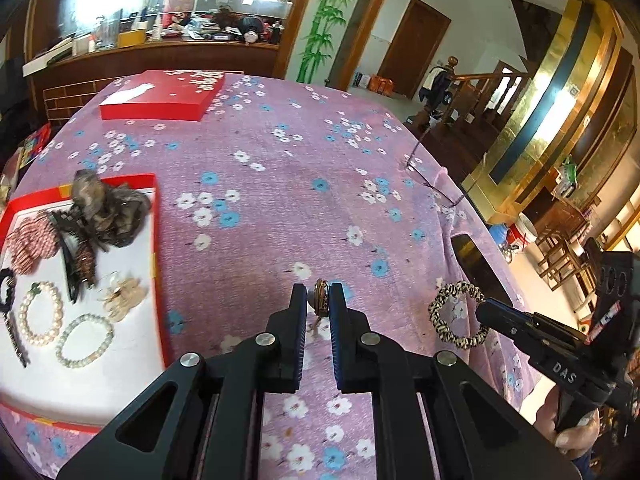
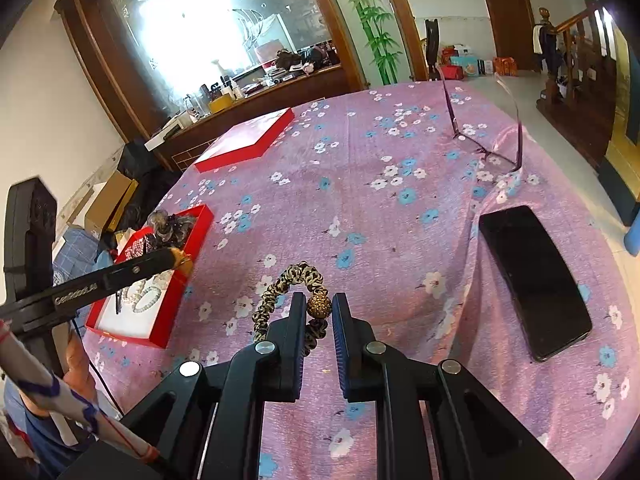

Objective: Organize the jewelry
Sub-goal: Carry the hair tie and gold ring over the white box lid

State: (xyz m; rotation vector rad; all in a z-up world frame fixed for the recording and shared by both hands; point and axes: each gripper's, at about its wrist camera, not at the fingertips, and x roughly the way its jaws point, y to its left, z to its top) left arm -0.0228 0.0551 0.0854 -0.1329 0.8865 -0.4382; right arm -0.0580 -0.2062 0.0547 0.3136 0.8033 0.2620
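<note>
My left gripper [image 1: 318, 298] is shut on a small round gold ornament [image 1: 321, 298] above the purple flowered cloth. My right gripper [image 2: 319, 306] is shut on the gold bead [image 2: 319, 306] of a leopard-print scrunchie [image 2: 280, 284], which also shows in the left wrist view [image 1: 456, 316]. An open red box with a white lining [image 1: 80, 380] lies at the left; it holds two pearl bracelets [image 1: 42, 314], hair claws [image 1: 74, 264], a striped scrunchie [image 1: 30, 240] and a brown scrunchie [image 1: 106, 210]. The box also shows in the right wrist view [image 2: 128, 320].
A red box lid [image 1: 160, 98] lies at the far side of the table. A black phone [image 2: 534, 280] lies at the right, and glasses [image 2: 486, 152] stand beyond it near the table's right edge. A cluttered wooden counter stands behind.
</note>
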